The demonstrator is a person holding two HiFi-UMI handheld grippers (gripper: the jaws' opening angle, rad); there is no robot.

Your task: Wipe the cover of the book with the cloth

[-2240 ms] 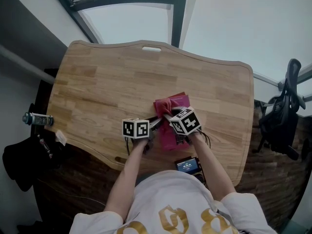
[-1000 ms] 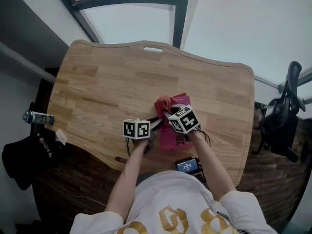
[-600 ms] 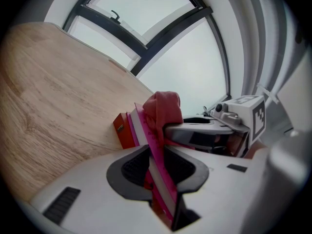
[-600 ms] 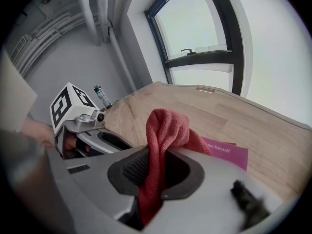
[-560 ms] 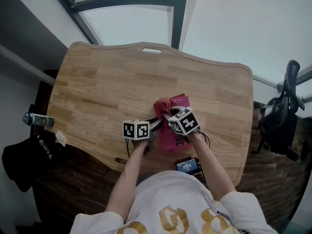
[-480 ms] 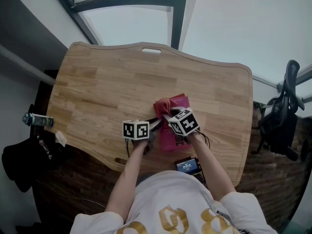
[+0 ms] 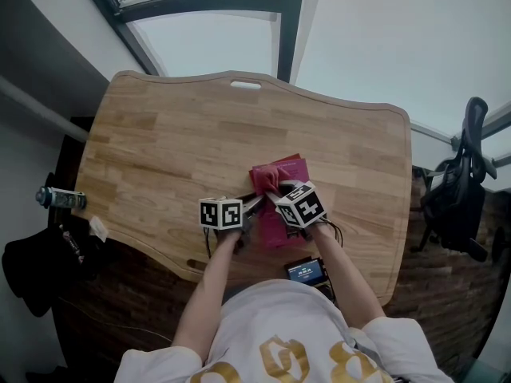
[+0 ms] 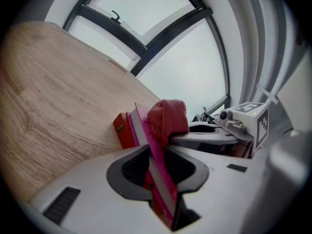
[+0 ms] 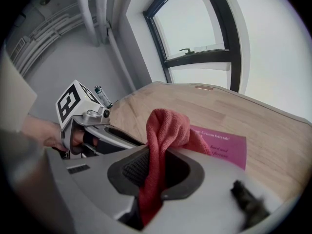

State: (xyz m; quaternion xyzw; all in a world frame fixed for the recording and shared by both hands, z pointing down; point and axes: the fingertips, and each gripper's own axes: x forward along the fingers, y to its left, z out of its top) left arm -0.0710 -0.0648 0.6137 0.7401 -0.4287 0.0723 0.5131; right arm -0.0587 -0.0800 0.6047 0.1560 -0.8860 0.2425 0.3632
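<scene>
Closest in the head view is the person's white shirt (image 7: 279,333). Both bare arms reach out over the near edge of the wooden table (image 7: 160,142). A small black box (image 7: 306,271) with a lit screen sits at that edge, between the arms.

Just past it is the left gripper (image 8: 158,172). Its two jaws are squeezed on the near edge of the pink book (image 9: 222,145), one jaw on each side. The book lies on the table close to the near edge, about in the middle. A small red-orange thing (image 8: 123,129) shows right beside the book. It may be another book, but that is hard to tell.

The right gripper (image 9: 153,172) is just beside the left one. Its jaws are pinched tight on the red cloth (image 9: 165,128). The cloth bunches up in a soft lump past the jaws and rests on the far part of the book's cover.

Off the left side of the table stands a bottle (image 7: 54,198). Off the right side is a black chair (image 7: 459,190). Farthest away is a big window (image 7: 283,14) with a dark frame.
</scene>
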